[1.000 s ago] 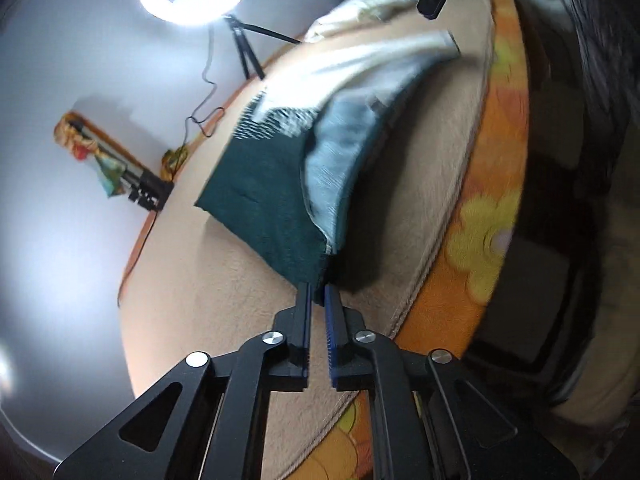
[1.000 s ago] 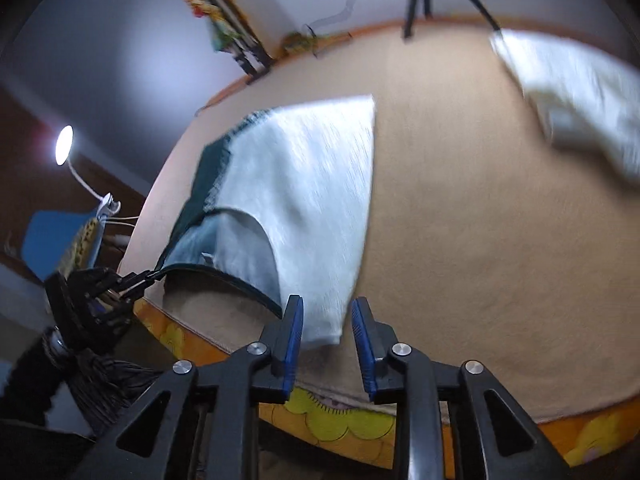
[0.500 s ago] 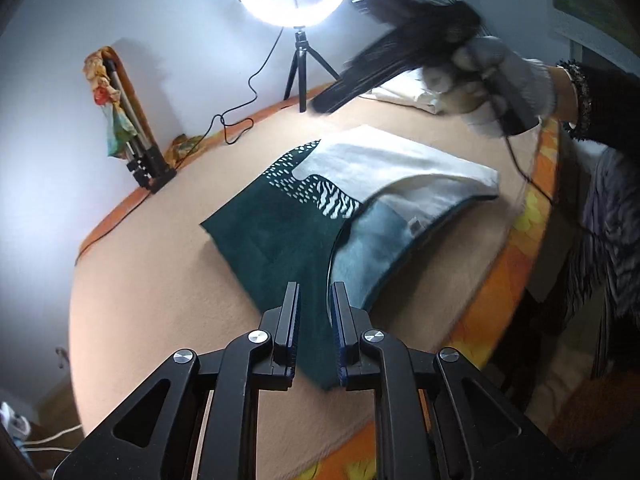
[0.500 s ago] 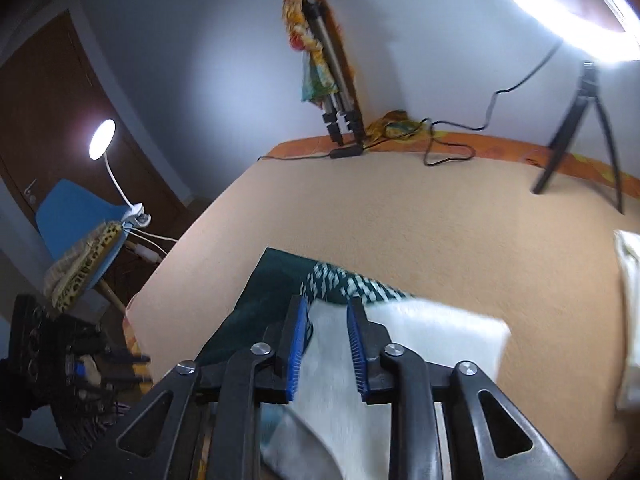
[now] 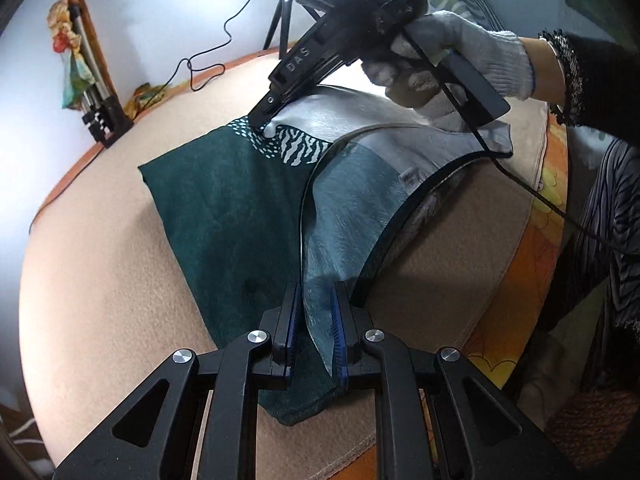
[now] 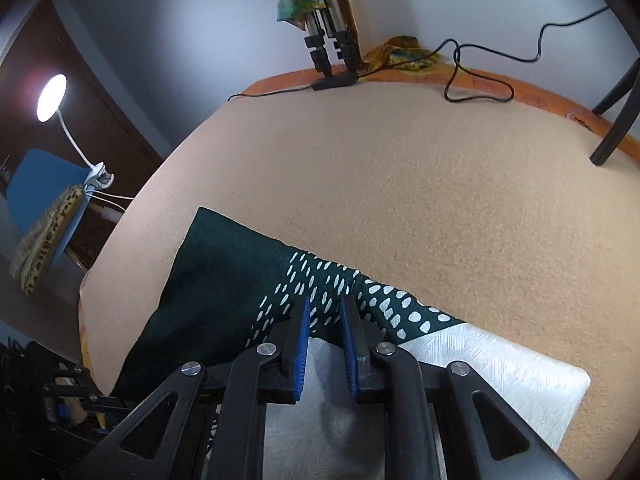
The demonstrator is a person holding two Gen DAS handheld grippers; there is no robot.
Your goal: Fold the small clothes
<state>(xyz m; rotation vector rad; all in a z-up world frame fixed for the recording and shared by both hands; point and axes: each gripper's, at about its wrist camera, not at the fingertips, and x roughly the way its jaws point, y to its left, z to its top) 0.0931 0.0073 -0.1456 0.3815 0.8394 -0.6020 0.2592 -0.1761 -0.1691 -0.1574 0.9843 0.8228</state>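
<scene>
Left wrist view: a dark green garment (image 5: 224, 216), with a white-dotted band and a pale grey-white part, lies spread on a tan blanket (image 5: 100, 280) over the table. One layer is turned back, its pale inner face up with a dark trimmed edge curving across. The left gripper (image 5: 314, 326) sits low over the garment's near corner, jaws narrowly parted, the turned-back layer's edge running up between the blue pads; whether the pads press on it cannot be told. At the far side the right gripper (image 5: 262, 122), held in a gloved hand (image 5: 444, 64), has its tip down on the cloth at the dotted band. A black cable (image 5: 532, 192) trails from it across the garment. An orange flowered cover (image 5: 520, 304) shows at the table's edge. A folded tripod (image 5: 100, 92) stands by the wall.

Right wrist view: the right gripper (image 6: 324, 342) points down onto the dotted band of the garment (image 6: 224, 280), where green meets pale cloth. Its jaws have just been closing to a narrow gap, with a raised ridge of cloth between the pads; firm pinch cannot be told. Tan blanket (image 6: 400, 184) beyond. A desk lamp (image 6: 52, 98) glows at left near a blue chair (image 6: 36, 184).
</scene>
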